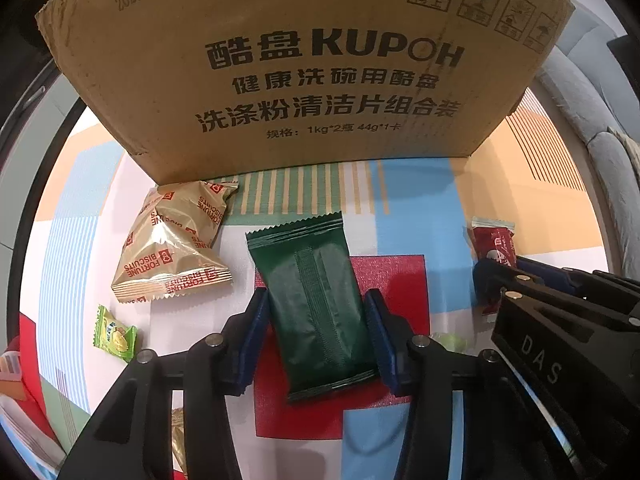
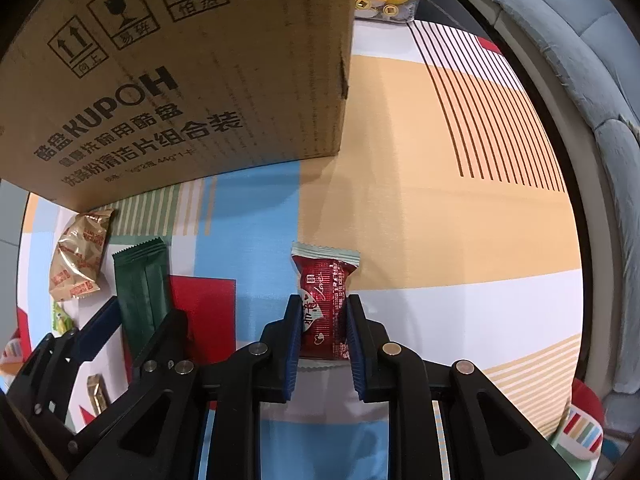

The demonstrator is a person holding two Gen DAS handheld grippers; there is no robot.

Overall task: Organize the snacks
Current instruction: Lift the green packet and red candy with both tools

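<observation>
A dark green snack packet (image 1: 312, 264) lies flat on the patterned tablecloth (image 1: 400, 208). My left gripper (image 1: 318, 300) points down over it, its blue pads against the packet's two long sides, shut on it. In the right wrist view a small red candy packet (image 2: 324, 276) with a white serrated end sits on the cloth. My right gripper (image 2: 323, 304) is shut on it, pads pressing both sides. The red packet (image 1: 494, 244) also shows at the right of the left wrist view, partly hidden behind the right gripper's fingers. The green packet (image 2: 140, 284) shows at the left of the right wrist view.
A large cardboard box (image 1: 320, 60) stands just behind the snacks. A gold biscuit bag (image 1: 172, 248) and a small green candy (image 1: 114, 334) lie left of the green packet. A grey sofa (image 2: 580, 40) runs along the right, with a striped cup (image 2: 580, 432) near it.
</observation>
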